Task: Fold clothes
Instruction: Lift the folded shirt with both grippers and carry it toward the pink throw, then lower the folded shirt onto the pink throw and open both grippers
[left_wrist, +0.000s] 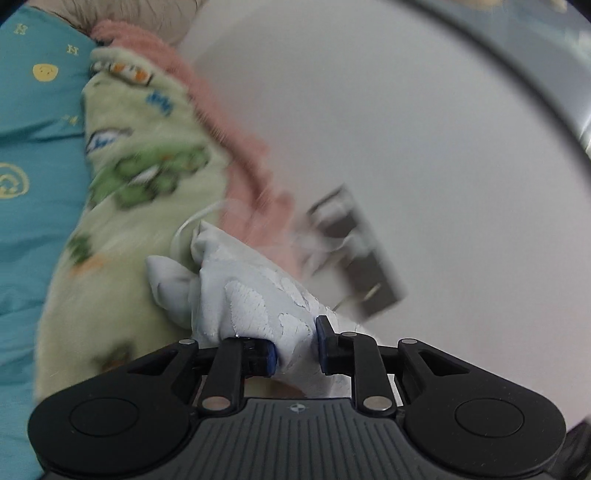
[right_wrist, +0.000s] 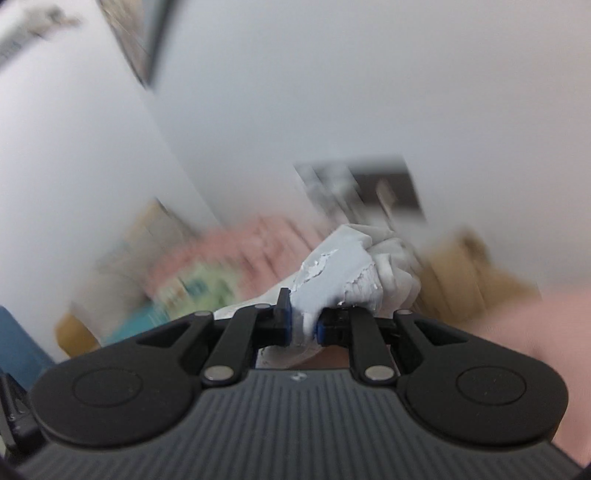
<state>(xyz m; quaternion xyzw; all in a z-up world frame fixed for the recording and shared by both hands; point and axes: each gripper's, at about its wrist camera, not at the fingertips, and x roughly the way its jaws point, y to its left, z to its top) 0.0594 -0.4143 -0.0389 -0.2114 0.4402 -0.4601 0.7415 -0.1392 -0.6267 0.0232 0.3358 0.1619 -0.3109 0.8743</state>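
Note:
A pale blue-grey garment (left_wrist: 251, 295) with a cracked white print is bunched between my left gripper's (left_wrist: 297, 349) blue-padded fingers, which are shut on it. It is held up in front of a white wall. In the right wrist view the same kind of pale garment (right_wrist: 343, 273) is pinched in my right gripper (right_wrist: 303, 325), which is shut on it, with a knot of fabric sticking up past the fingertips. Both views are blurred by motion.
A green fleece blanket with car prints (left_wrist: 140, 177) and a pink towel (left_wrist: 236, 147) lie on a teal bedsheet (left_wrist: 33, 147). A dark wall outlet panel (left_wrist: 354, 254) is on the white wall. A cardboard box (right_wrist: 469, 280) sits at the right.

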